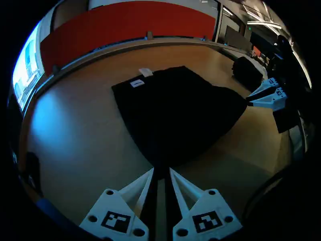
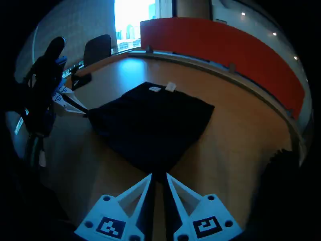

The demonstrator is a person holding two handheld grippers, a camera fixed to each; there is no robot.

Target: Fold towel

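Note:
A black towel [image 1: 176,112] lies spread on the wooden table [image 1: 80,132], with white tags at its far edge. My left gripper [image 1: 161,170] is shut on the towel's near corner, the cloth pinched between its white fingers. My right gripper [image 2: 159,176] is likewise shut on another corner of the towel [image 2: 152,120]. In the left gripper view the right gripper [image 1: 249,100] shows at the right, closed on the towel's right corner. The left gripper [image 2: 85,110] shows at the left of the right gripper view, clamped on the towel's left corner.
A red partition [image 1: 120,28] runs along the table's far edge. A dark chair [image 2: 98,48] and a window [image 2: 132,20] stand beyond the table. A small dark object [image 2: 80,80] lies near the table edge, and a black bag [image 1: 246,70] sits at the far right.

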